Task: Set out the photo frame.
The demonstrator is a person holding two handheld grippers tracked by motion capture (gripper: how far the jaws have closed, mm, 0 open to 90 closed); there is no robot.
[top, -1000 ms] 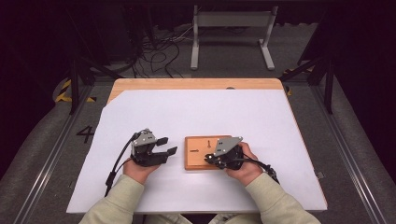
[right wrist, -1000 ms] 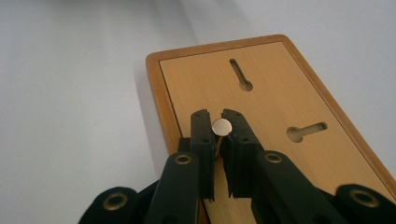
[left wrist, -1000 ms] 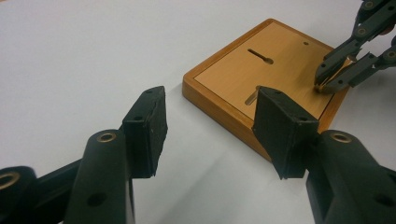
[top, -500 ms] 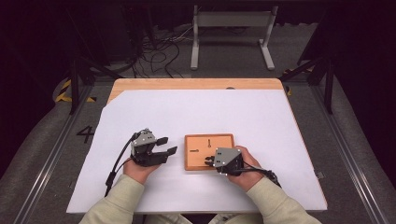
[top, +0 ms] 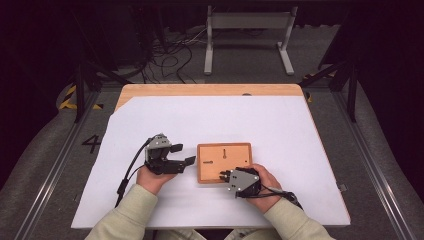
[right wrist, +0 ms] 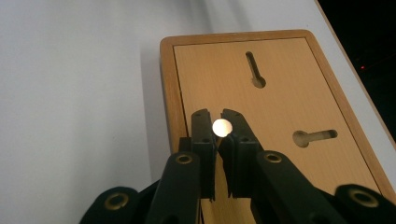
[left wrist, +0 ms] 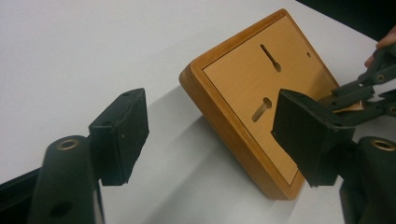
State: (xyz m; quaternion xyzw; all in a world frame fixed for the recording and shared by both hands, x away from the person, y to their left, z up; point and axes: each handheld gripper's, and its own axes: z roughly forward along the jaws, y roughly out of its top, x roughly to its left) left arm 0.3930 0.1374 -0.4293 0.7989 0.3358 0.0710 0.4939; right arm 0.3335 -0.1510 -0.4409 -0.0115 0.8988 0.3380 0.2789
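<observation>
Right gripper pinching a small pale disc over the wooden board on the counter, left gripper spread wide (empty) beside it — thin grip, disc likely to slip.

wooden board: 1 | keyhole slots: 2 | grippers: 2 | small disc: 1

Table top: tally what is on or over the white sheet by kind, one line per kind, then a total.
Wooden board with keyhole slots: 1
Handheld grippers: 2, the left gripper and the right gripper
Small round pale disc pinched in the right gripper's jaws: 1
Total: 4
</observation>
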